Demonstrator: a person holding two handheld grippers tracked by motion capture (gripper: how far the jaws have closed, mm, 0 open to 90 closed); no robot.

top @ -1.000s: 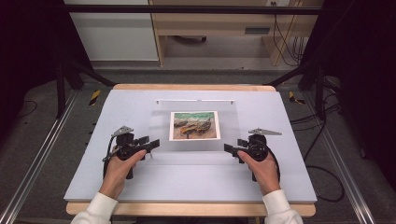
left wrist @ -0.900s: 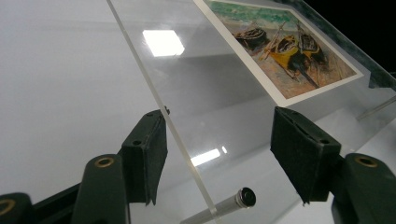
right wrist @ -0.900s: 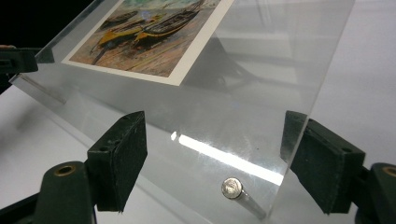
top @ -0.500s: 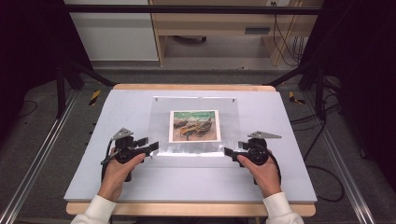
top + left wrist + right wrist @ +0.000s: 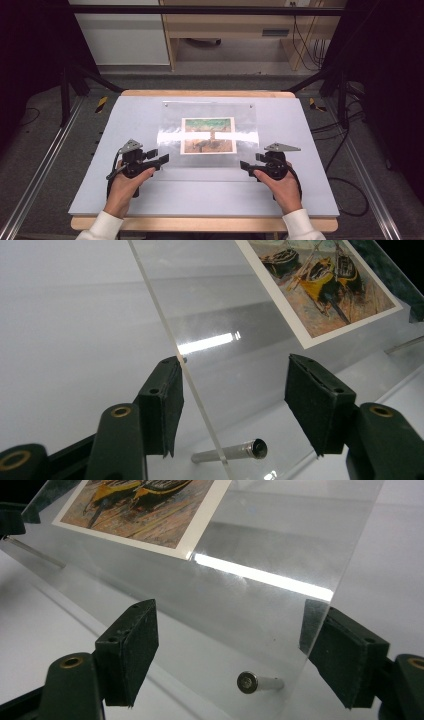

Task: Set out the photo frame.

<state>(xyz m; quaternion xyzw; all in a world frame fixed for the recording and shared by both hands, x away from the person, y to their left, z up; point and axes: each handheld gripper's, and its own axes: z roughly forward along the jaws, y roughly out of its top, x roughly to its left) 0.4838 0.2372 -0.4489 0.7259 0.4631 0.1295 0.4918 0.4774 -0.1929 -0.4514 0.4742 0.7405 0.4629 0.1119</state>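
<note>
From above, the clear sheet [image 5: 207,137] with the boat picture [image 5: 208,135] lies mid-worktop [image 5: 125,200], the left gripper [image 5: 163,159] at its near left corner, the right gripper [image 5: 245,165] at its near right one. Left gripper view: jaws apart, just been closing, the sheet's edge between them, brushing the left pad; a metal peg [image 5: 230,452] sits beneath. Right gripper view: jaws spread, the sheet's corner between them, untouched; another peg [image 5: 257,683] below.

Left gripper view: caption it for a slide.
Left gripper, jaws apart, straddles the edge of a clear acrylic frame holding a boat painting.
</note>
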